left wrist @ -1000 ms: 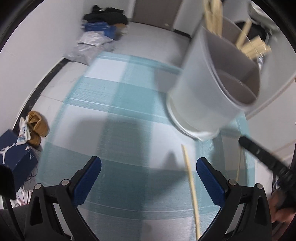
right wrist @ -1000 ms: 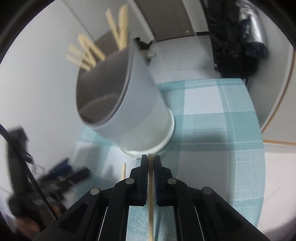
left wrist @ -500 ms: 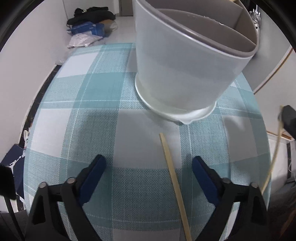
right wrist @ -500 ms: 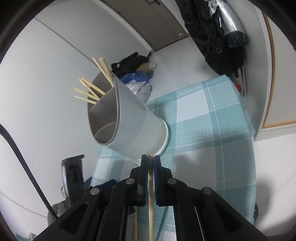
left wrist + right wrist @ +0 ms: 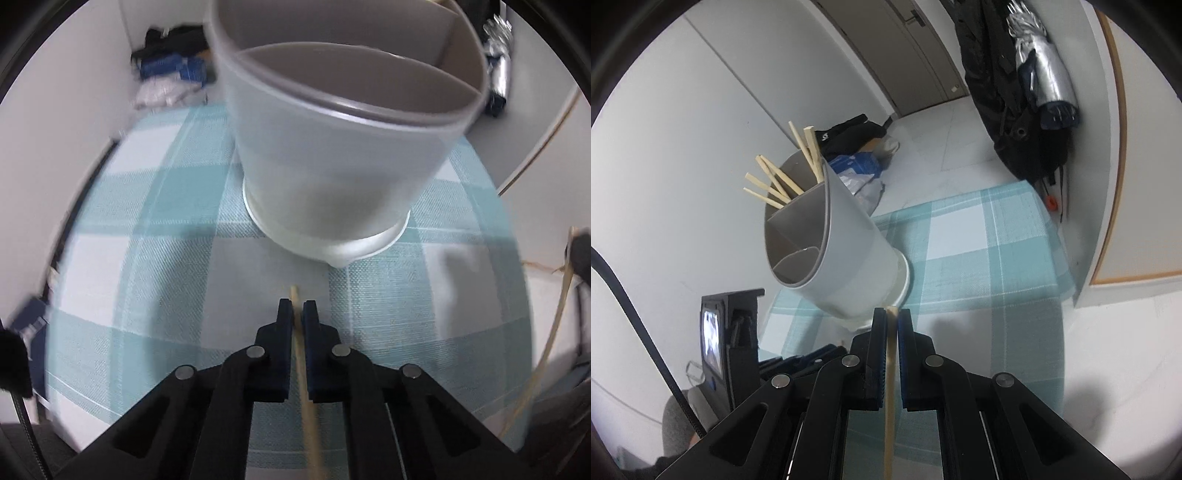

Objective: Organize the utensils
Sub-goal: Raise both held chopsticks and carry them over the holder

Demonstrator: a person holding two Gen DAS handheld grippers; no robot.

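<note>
A grey divided utensil holder (image 5: 332,166) stands on the teal checked tablecloth (image 5: 147,258), just beyond my left gripper (image 5: 297,306). The left jaws are closing, and their blue pads press on a wooden chopstick (image 5: 308,406) lying on the cloth. In the right wrist view my right gripper (image 5: 892,314) is shut on another chopstick (image 5: 889,387), held in the air near the holder (image 5: 849,258). Several chopsticks (image 5: 779,184) stick out of the holder's far compartment. The nearer compartments look empty.
The table's edge (image 5: 1060,258) drops to a white floor on the right. A pile of dark clothes and bags (image 5: 857,147) lies by the wall. A black jacket and a folded umbrella (image 5: 1041,74) hang near the door.
My left gripper went from wide open to shut on the chopstick that lay between its fingers. My right gripper rose and drew back from the holder, keeping its chopstick.
</note>
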